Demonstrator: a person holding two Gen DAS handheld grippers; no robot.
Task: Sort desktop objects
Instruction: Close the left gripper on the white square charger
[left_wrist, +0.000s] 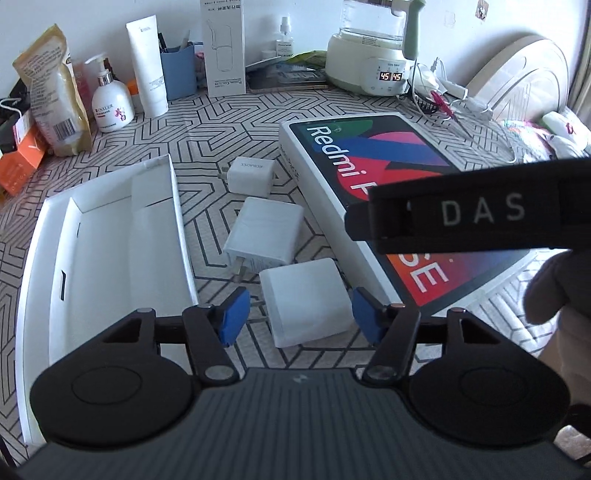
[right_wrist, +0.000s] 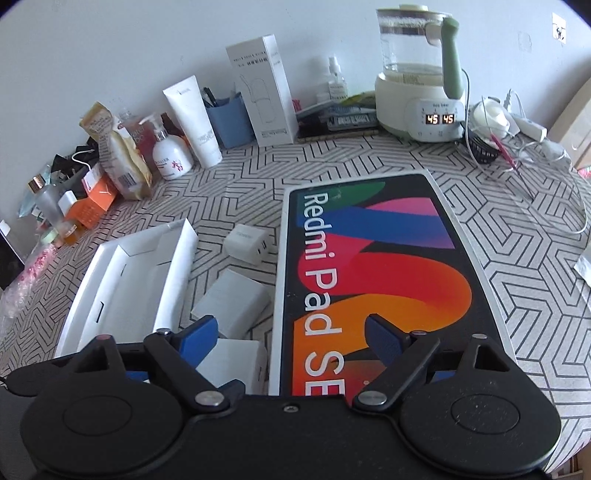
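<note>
Three white chargers lie on the patterned table between an open white tray box (left_wrist: 110, 236) and a Redmi Pad box lid (left_wrist: 369, 147). My left gripper (left_wrist: 297, 319) is open, its blue pads on either side of the nearest charger (left_wrist: 308, 301), not closed on it. A middle charger (left_wrist: 264, 236) and a small far charger (left_wrist: 251, 173) lie beyond. My right gripper (right_wrist: 291, 343) is open and empty above the near end of the Redmi Pad lid (right_wrist: 388, 258). The tray box (right_wrist: 133, 273) and the chargers (right_wrist: 232, 302) show to its left. The right gripper's body crosses the left wrist view (left_wrist: 472, 210).
Along the wall stand a kettle warmer (left_wrist: 373, 55), a tall white carton (left_wrist: 223, 48), a blue pen cup (left_wrist: 177, 70), a white tube (left_wrist: 147, 66), a pump bottle (left_wrist: 110, 107) and a snack bag (left_wrist: 55, 96). Cables and a small brush lie at the right (right_wrist: 517, 147).
</note>
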